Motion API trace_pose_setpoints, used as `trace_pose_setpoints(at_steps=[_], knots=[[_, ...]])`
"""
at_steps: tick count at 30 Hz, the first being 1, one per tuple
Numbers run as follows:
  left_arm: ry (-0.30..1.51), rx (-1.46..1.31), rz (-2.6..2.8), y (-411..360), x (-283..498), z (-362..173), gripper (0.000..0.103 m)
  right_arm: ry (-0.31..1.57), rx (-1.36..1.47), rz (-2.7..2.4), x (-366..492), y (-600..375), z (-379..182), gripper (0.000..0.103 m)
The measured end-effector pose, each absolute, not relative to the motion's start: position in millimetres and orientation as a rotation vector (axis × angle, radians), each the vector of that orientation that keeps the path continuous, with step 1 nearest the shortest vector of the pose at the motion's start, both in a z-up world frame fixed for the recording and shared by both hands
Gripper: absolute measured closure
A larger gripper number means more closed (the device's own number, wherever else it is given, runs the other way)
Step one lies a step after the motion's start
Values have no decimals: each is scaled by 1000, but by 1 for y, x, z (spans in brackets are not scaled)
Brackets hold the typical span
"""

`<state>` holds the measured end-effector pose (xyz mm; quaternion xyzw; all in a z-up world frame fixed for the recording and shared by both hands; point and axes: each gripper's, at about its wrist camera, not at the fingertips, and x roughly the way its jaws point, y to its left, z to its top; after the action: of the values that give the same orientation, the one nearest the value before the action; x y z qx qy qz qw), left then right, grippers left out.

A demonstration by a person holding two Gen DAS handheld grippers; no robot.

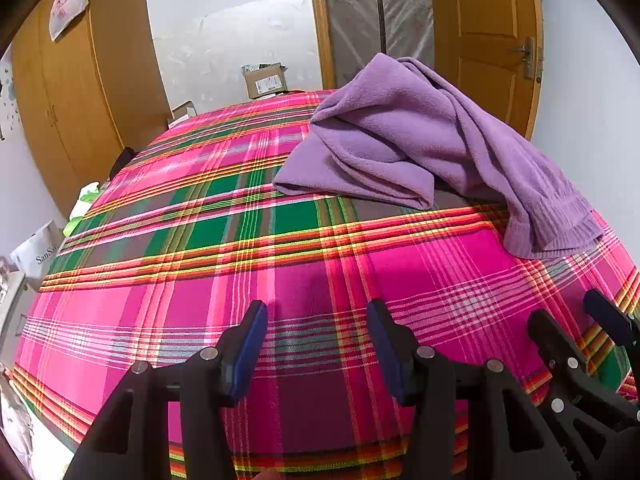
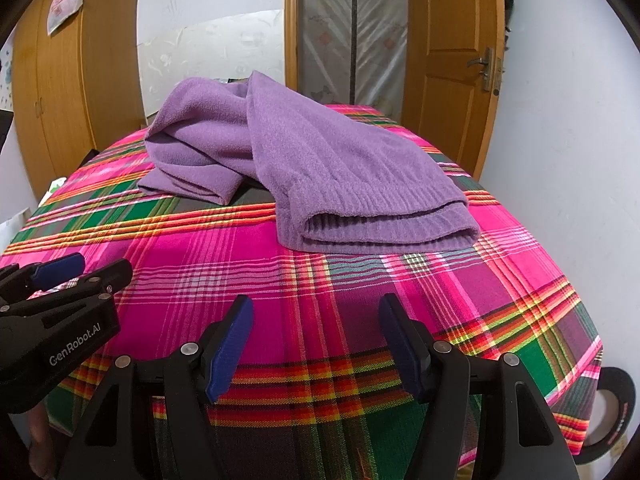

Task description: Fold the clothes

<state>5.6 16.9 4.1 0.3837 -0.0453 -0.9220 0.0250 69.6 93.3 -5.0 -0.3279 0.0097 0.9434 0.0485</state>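
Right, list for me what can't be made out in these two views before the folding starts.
- Purple garment: its type is unclear in both views; it lies bunched and covers its own far end.
- Cardboard box: label too small in the left wrist view; hidden behind the garment in the right wrist view.
- Black roll: cut off by the right wrist view's dark rim.
- Right hand-held gripper: partly cut off by the left wrist view's edge.

The near half of the bed [image 1: 168, 280], covered by a plaid sheet, lies bare and flat, so a claw could pass freely over it from the front edge. The only thing in the way is the rumpled purple garment [image 2: 320, 168], heaped on the far right part. The left claw [image 1: 318, 344] and right claw [image 2: 316, 344], both spread wide, hang side by side, crowding each other.
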Motion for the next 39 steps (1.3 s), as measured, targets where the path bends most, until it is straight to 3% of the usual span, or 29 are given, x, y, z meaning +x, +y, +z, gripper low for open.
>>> trace_pose_setpoints(at_steps=[15, 22, 39], knots=[[-135, 1174, -2876, 13, 14, 3, 51, 29, -996, 2867, 67, 93, -5, 33], [-6, 1216, -2905, 1, 11, 1, 51, 34, -1019, 2851, 65, 93, -4, 33], [-9, 1310, -2887, -6, 5, 4, 49, 46, -1138, 2776, 53, 92, 2, 32]])
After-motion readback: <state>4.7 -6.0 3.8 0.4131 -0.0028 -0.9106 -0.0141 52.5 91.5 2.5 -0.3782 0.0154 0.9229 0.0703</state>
